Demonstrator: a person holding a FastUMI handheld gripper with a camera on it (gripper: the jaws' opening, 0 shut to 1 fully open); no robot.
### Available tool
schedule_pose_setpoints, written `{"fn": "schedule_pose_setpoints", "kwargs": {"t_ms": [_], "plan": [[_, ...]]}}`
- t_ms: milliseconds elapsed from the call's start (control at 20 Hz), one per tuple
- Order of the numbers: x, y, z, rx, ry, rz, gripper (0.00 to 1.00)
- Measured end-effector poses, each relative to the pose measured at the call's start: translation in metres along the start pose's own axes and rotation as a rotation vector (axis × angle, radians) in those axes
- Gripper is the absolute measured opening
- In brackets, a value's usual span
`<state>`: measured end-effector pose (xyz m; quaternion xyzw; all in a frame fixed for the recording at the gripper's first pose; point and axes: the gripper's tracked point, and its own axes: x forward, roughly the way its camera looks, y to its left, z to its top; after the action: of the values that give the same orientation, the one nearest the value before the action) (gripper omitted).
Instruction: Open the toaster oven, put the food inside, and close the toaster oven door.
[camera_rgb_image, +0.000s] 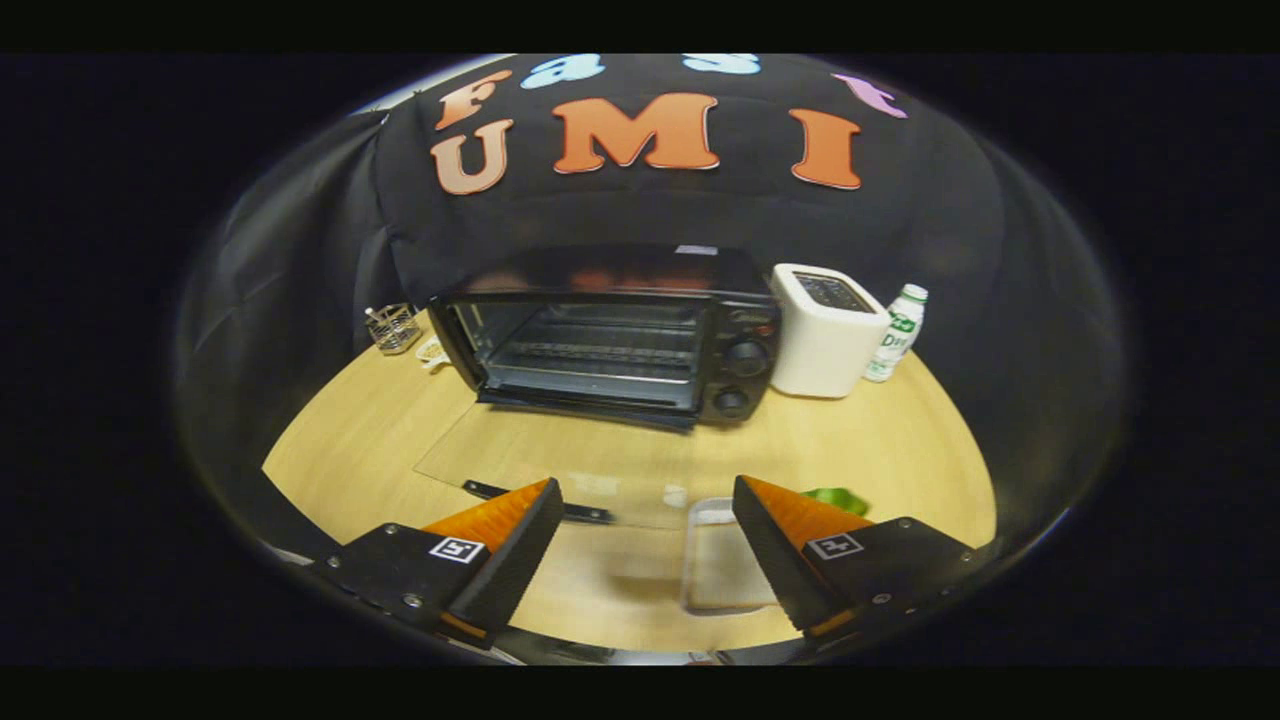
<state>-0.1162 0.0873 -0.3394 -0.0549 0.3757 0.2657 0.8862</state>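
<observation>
Oven (610, 335) door (560, 465) already down flat on desk (880, 440). Gripper (645, 545) wide open, empty. Next: lower over tray (722, 560) between fingers, food (838, 498) beside, and pinch rim squarely.

Wooden table (880, 450) — black cloth wall (640, 215)

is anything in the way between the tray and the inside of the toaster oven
Nothing visible. The glass door lies open flat ahead of the open gripper; the tray sits between its fingers, the toaster oven rack bare.
</observation>
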Motion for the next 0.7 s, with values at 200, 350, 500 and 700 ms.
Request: {"fn": "schedule_pose_setpoints", "kwargs": {"t_ms": [200, 350, 500, 700], "plan": [[-0.020, -0.053, -0.009, 0.002, 0.090, 0.005, 1.00], [-0.023, -0.073, -0.033, -0.010, 0.197, 0.039, 1.00], [-0.015, -0.085, -0.062, 0.002, 0.304, 0.081, 1.00], [0.006, -0.087, -0.099, 0.095, 0.425, 0.135, 1.00]]}}
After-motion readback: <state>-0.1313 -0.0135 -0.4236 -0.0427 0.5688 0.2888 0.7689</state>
